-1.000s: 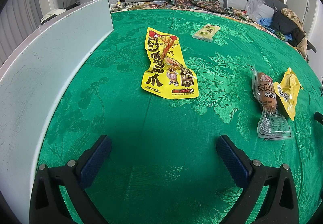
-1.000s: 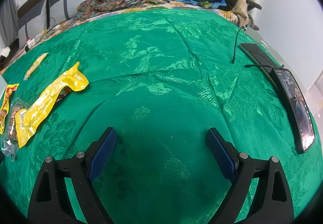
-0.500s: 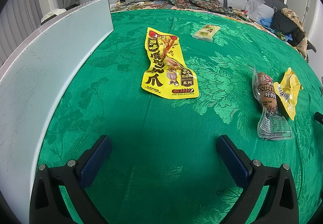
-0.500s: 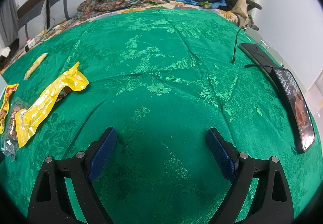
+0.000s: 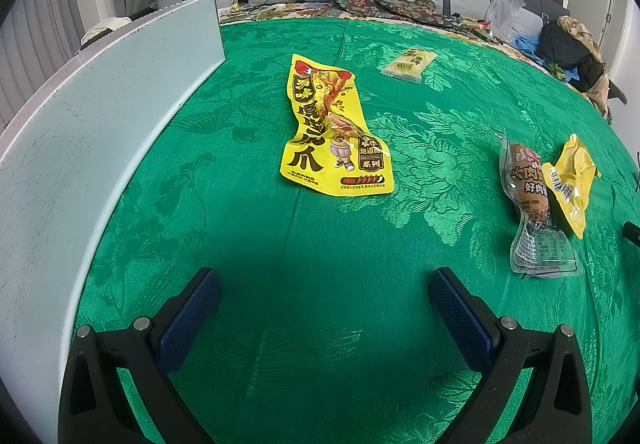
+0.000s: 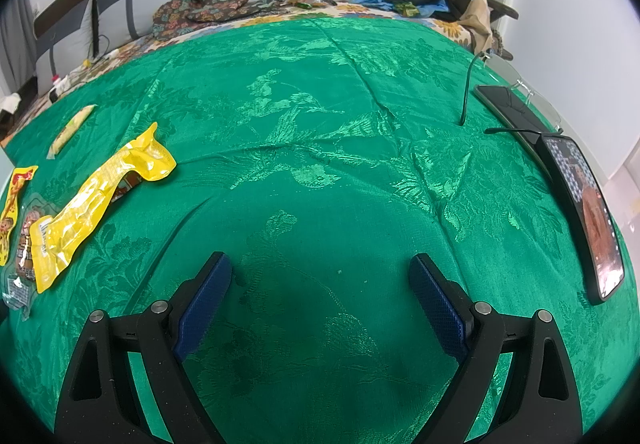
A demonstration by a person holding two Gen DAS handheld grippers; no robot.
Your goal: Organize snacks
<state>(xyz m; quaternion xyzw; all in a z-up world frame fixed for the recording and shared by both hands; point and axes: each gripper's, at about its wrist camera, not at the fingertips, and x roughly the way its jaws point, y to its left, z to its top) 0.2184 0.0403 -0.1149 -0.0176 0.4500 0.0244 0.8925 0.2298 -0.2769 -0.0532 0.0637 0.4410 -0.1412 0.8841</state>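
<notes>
On green cloth (image 5: 248, 228), nothing differs vs 0.5 s ago. L gripper (image 5: 320, 308) & R gripper (image 6: 320, 284) both stay wide, empty. Yellow pack (image 5: 332, 128) ahead of L; sausage (image 5: 528, 188) touching yellow pouch (image 5: 572, 180), right; small pack (image 5: 408, 62) far.

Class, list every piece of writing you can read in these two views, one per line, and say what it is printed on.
"虎皮凤爪": large black characters on the flat yellow snack packet.
"地道" and "系列": its small black badge.
"肉" and "好肉": on the clear-wrapped brown sausage pack; its nutrition table is too small to read.
Crinkled yellow pouch: barcode label, digits unreadable.
Small pale-yellow packet: print blurred.
Black phone: screen illegible.
</notes>
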